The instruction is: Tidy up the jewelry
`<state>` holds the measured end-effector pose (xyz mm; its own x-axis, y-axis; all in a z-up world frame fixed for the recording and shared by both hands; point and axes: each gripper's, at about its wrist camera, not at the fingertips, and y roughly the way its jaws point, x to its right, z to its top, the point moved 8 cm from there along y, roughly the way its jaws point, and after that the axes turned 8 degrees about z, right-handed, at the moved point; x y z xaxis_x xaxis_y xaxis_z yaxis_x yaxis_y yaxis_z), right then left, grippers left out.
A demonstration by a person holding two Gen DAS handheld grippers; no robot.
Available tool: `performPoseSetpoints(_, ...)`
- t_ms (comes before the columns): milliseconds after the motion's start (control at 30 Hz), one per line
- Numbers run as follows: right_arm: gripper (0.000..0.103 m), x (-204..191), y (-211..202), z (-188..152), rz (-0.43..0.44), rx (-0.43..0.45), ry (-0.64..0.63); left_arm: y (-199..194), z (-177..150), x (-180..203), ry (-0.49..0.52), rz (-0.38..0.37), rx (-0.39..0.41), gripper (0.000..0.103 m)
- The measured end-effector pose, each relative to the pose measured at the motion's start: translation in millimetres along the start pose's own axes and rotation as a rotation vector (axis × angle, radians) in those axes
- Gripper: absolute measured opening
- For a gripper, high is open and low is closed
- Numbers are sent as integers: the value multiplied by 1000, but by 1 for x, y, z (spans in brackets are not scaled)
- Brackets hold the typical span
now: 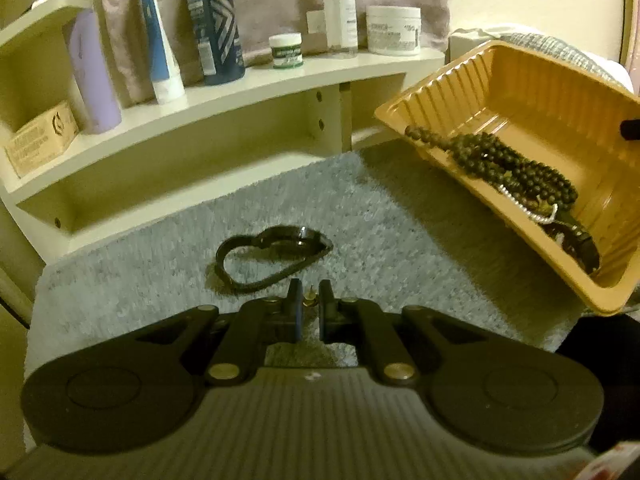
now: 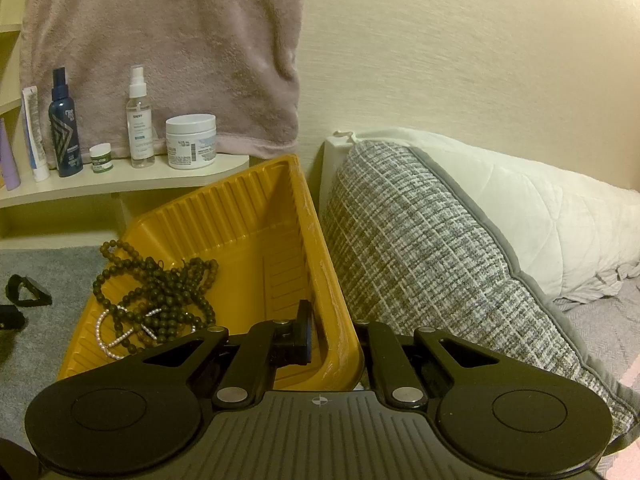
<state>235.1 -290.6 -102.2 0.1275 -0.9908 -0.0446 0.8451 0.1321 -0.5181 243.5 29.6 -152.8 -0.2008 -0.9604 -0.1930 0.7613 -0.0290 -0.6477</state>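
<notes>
Gold glints between my left jaws (image 1: 309,300), nearly closed on a small trinket; the watch (image 1: 272,256) lies just ahead. My right jaws (image 2: 334,332) pinch the tray (image 2: 256,208) wall. Next I carry the trinket rightwards, over the beads (image 1: 504,160).

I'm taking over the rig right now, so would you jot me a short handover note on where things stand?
Left gripper: jaws nearly shut on a small gold-coloured piece, low over the grey mat.
Right gripper: shut on the wall of the yellow tray, holding it tilted.
In the tray: dark bead strands, a pearl bracelet and a dark watch.
Left: a black watch lies on the mat; it and the gold piece are not yet in the tray.
</notes>
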Motion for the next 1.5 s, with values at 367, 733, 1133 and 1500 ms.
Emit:
performPoseSetpoints(367, 8, 0, 0, 0, 1, 1, 0, -14, 15, 9, 24, -19, 31, 6)
performPoseSetpoints(733, 8, -2, 0, 1, 2, 1, -1, -27, 35, 27, 67, -84, 76, 6)
performPoseSetpoints(1133, 8, -3, -1, 1, 2, 2, 2, -53, 78, 94, 185, -350, 156, 6)
performPoseSetpoints(1500, 8, -4, -1, 1, 4, 1, 5, -59, 77, 159, 331, -476, 154, 6)
